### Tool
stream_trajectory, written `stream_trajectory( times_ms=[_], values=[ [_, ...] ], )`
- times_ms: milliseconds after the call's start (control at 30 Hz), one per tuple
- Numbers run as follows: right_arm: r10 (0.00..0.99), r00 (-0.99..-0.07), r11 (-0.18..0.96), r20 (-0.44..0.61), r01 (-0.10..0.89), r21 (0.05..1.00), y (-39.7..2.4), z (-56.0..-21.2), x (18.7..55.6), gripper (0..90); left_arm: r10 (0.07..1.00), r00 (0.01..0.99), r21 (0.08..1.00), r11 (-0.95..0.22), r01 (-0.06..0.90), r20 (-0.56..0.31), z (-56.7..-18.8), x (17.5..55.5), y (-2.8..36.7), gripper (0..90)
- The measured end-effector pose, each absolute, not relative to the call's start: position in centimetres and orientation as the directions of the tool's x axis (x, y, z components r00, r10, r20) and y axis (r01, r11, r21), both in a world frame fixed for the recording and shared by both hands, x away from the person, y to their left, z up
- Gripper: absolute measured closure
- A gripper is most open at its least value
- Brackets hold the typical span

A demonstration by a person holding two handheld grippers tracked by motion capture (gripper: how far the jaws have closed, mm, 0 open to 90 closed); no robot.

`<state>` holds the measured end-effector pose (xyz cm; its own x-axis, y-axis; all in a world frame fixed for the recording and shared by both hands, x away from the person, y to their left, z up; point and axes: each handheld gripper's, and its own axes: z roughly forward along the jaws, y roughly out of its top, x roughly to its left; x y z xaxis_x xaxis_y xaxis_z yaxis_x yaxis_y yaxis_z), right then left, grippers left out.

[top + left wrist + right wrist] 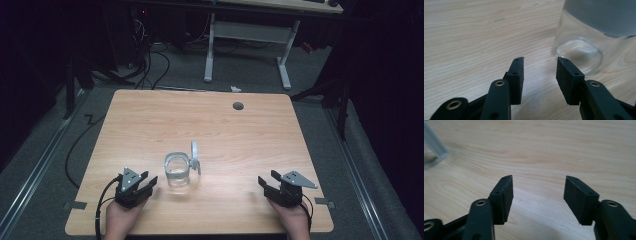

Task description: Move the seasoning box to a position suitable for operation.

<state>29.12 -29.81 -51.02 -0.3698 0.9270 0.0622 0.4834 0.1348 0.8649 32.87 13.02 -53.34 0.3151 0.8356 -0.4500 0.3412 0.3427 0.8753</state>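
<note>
Two black two-jaw claws, left (146, 183) and right (266, 182), resting low on the pale wooden bench (150, 125), jaws apart and empty, apparently waiting to begin. Between them, nearer the left claw, a clear glass jar (177, 172), upright, long axis vertical, mouth upward, hinged lid (195, 152) swung open toward the far right.

Parted gripper (540, 62) near glass jar (596, 32)
</note>
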Motion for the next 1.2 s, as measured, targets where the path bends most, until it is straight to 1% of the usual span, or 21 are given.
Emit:
stream_trajectory(
  times_ms=[100, 167, 233, 267, 300, 333, 400, 567, 833, 900, 1200],
  values=[
    [0.929, -0.365, 0.133, 0.052, 0.462, 0.877, -29.7, -51.0, 28.8, 46.0, 0.837, 0.329, 0.881, 0.326, 0.344, -0.438, -53.4, 32.7, 12.6, 64.4],
    [0.931, -0.361, 0.134, 0.061, 0.491, 0.861, -29.5, -51.5, 29.0, 46.2, 0.838, 0.347, 0.888, 0.304, 0.344, -0.421, -53.4, 32.5, 12.0, 67.5],
    [0.933, -0.355, 0.141, 0.051, 0.492, 0.859, -29.5, -51.7, 29.0, 48.5, 0.843, 0.348, 0.892, 0.291, 0.346, -0.410, -53.5, 32.5, 11.8, 69.9],
    [0.932, -0.358, 0.133, 0.061, 0.494, 0.859, -29.5, -51.7, 29.0, 50.1, 0.843, 0.348, 0.892, 0.291, 0.346, -0.410, -53.5, 32.5, 11.8, 72.7],
    [0.932, -0.358, 0.133, 0.061, 0.494, 0.859, -29.5, -51.7, 29.0, 50.1, 0.845, 0.345, 0.892, 0.291, 0.345, -0.409, -53.6, 32.6, 11.8, 72.7],
    [0.928, -0.365, 0.130, 0.072, 0.500, 0.856, -29.5, -51.8, 29.0, 53.5, 0.847, 0.335, 0.890, 0.298, 0.344, -0.413, -53.7, 32.8, 11.7, 78.6],
    [0.925, -0.374, 0.139, 0.072, 0.507, 0.851, -29.4, -51.9, 29.1, 54.3, 0.845, 0.328, 0.887, 0.309, 0.343, -0.421, -53.7, 33.0, 11.7, 89.5],
    [0.920, -0.387, 0.161, 0.058, 0.508, 0.846, -29.1, -52.1, 29.0, 55.3, 0.835, 0.338, 0.884, 0.323, 0.340, -0.435, -53.5, 33.0, 11.4, 90.0],
    [0.918, -0.391, 0.156, 0.065, 0.507, 0.848, -28.9, -52.1, 29.0, 55.0, 0.826, 0.368, 0.890, 0.314, 0.331, -0.428, -53.1, 32.2, 10.8, 90.0],
    [0.919, -0.386, 0.145, 0.077, 0.513, 0.846, -29.0, -52.1, 29.0, 55.2, 0.823, 0.374, 0.890, 0.310, 0.334, -0.427, -53.0, 32.1, 10.5, 90.0],
    [0.920, -0.386, 0.148, 0.071, 0.507, 0.849, -29.1, -52.2, 29.1, 56.2, 0.803, 0.416, 0.888, 0.286, 0.360, -0.427, -53.1, 31.2, 8.9, 90.0]
  ],
)
